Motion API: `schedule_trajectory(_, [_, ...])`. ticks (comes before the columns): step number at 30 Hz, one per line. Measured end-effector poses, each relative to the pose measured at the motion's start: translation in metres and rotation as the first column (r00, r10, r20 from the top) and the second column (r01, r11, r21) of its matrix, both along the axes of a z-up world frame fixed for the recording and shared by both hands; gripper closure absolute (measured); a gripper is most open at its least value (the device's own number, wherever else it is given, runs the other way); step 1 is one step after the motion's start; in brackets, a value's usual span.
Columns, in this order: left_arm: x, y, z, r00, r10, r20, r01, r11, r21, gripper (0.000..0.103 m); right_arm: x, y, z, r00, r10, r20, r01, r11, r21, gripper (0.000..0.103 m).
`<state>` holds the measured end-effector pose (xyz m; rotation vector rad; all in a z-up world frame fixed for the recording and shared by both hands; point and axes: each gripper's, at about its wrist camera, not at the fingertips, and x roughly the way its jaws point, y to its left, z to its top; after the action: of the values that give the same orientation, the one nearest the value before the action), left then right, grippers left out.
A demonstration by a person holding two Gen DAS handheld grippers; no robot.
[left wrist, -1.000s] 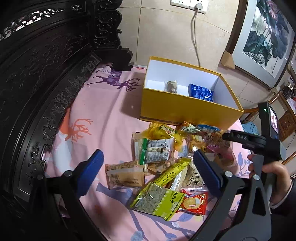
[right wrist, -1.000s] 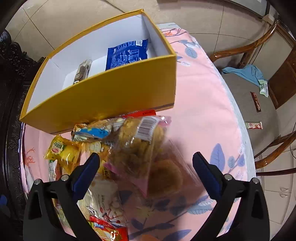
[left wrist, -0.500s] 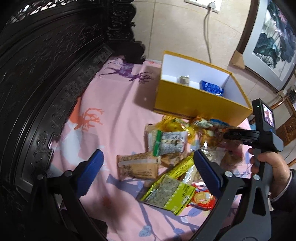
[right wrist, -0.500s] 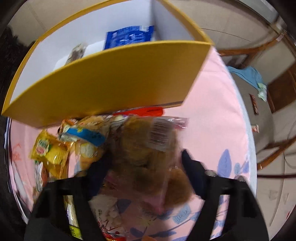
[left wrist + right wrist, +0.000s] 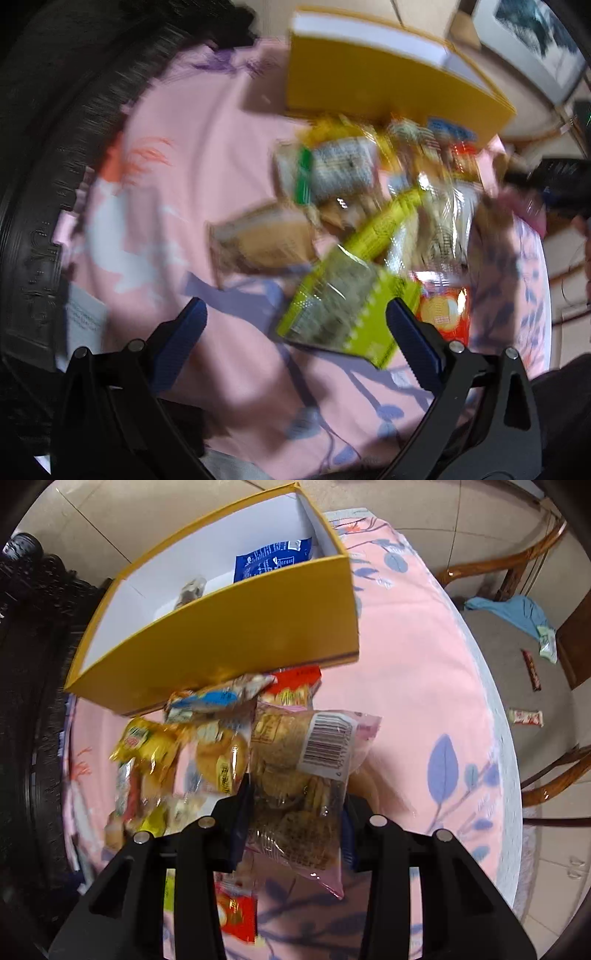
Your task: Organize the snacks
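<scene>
A clear bag of brown biscuits (image 5: 299,760) with a barcode label sits between the fingers of my right gripper (image 5: 295,812). Its jaws are closing and the blue pads press on the bag's sides. Behind it stands the yellow box (image 5: 229,638), which holds a blue packet (image 5: 273,561) and a small wrapped snack (image 5: 190,590). The left wrist view is blurred. There my left gripper (image 5: 295,314) is open, low over the pink cloth, with a green packet (image 5: 343,306) just beyond its right finger. A brown packet (image 5: 262,236) and a red one (image 5: 443,310) lie in the pile.
More snack packets (image 5: 155,746) lie heaped in front of the box. Dark carved furniture (image 5: 55,147) borders the table's left side. The table edge (image 5: 509,775) curves on the right, with wooden chairs (image 5: 517,572), a blue cloth (image 5: 517,609) and fallen snack bars (image 5: 524,716) beyond.
My right gripper's jaws have come in from wide open onto the biscuit bag. My left gripper has dropped closer to the pile, still open, and its view has blurred.
</scene>
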<state>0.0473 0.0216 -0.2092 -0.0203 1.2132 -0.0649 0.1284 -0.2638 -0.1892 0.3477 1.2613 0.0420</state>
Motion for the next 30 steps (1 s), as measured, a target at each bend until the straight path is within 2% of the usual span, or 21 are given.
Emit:
schedule_trajectory(2, [0.003, -0.005, -0.01, 1.0, -0.009, -0.029, 0.009, 1.0, 0.005, 0.004, -0.008, -0.001, 0.004, 1.0, 0.011, 0.005, -0.011, 1.0, 0.01, 0.062])
schedule_trajectory(5, [0.007, -0.01, -0.02, 1.0, -0.009, -0.022, 0.009, 1.0, 0.029, 0.004, -0.018, 0.0, 0.006, 1.0, 0.028, 0.001, -0.028, 0.999, 0.039, 0.062])
schedule_trajectory(7, [0.013, -0.009, -0.029, 0.999, -0.014, -0.029, 0.014, 1.0, 0.017, 0.004, -0.02, 0.003, 0.006, 0.999, 0.047, -0.001, -0.046, 0.998, 0.053, 0.062])
schedule_trajectory(9, [0.017, -0.009, -0.043, 0.998, -0.027, -0.065, 0.025, 0.999, -0.03, 0.004, -0.022, 0.003, 0.007, 0.998, 0.06, -0.003, -0.059, 0.996, 0.064, 0.062])
schedule_trajectory(11, [0.02, -0.008, -0.049, 0.997, -0.038, -0.072, 0.029, 0.993, -0.113, 0.004, -0.022, 0.003, 0.007, 0.997, 0.072, -0.004, -0.071, 0.995, 0.068, 0.062])
schedule_trajectory(13, [0.018, -0.009, -0.052, 0.996, -0.039, -0.08, 0.027, 0.99, -0.14, 0.004, -0.021, 0.003, 0.008, 0.997, 0.081, -0.005, -0.081, 0.994, 0.071, 0.062])
schedule_trajectory(15, [0.014, -0.012, -0.049, 0.997, -0.053, -0.055, 0.044, 0.987, -0.157, 0.005, -0.022, 0.002, 0.008, 0.997, 0.082, -0.002, -0.082, 0.994, 0.073, 0.062])
schedule_trajectory(16, [0.011, -0.014, -0.046, 0.998, -0.059, -0.035, 0.053, 0.986, -0.156, 0.007, -0.022, 0.0, 0.008, 0.997, 0.079, -0.003, -0.079, 0.994, 0.075, 0.062])
schedule_trajectory(18, [0.005, -0.018, -0.04, 0.998, -0.067, -0.005, 0.065, 0.986, -0.15, 0.027, -0.022, -0.002, 0.007, 0.997, 0.073, -0.006, -0.072, 0.994, 0.078, 0.062])
schedule_trajectory(19, [0.004, -0.018, -0.037, 0.998, -0.07, 0.002, 0.069, 0.985, -0.16, 0.044, -0.022, -0.003, 0.006, 0.998, 0.07, -0.009, -0.069, 0.994, 0.081, 0.062])
schedule_trajectory(20, [0.004, -0.017, -0.036, 0.997, -0.075, 0.004, 0.074, 0.978, -0.194, 0.054, -0.022, -0.004, 0.006, 0.998, 0.069, -0.01, -0.068, 0.994, 0.083, 0.062])
schedule_trajectory(21, [0.003, -0.018, -0.035, 0.997, -0.08, 0.008, 0.08, 0.975, -0.209, 0.058, -0.022, -0.004, 0.005, 0.998, 0.069, -0.011, -0.068, 0.994, 0.085, 0.062])
schedule_trajectory(24, [0.0, -0.027, -0.032, 0.993, -0.119, 0.015, 0.119, 0.969, -0.218, 0.064, -0.022, -0.004, 0.004, 0.997, 0.072, -0.014, -0.07, 0.994, 0.089, 0.062])
schedule_trajectory(27, [0.0, -0.041, -0.033, 0.98, -0.198, 0.007, 0.192, 0.943, -0.273, 0.065, -0.023, -0.004, 0.004, 0.997, 0.072, -0.016, -0.07, 0.993, 0.091, 0.062])
schedule_trajectory(29, [0.001, -0.048, -0.041, 0.978, -0.208, -0.024, 0.197, 0.952, -0.234, 0.056, -0.024, -0.005, 0.004, 0.997, 0.073, -0.015, -0.071, 0.993, 0.094, 0.062])
schedule_trajectory(30, [0.002, -0.05, -0.045, 0.978, -0.206, -0.039, 0.193, 0.959, -0.209, 0.056, -0.024, -0.005, 0.005, 0.997, 0.071, -0.013, -0.07, 0.993, 0.092, 0.062])
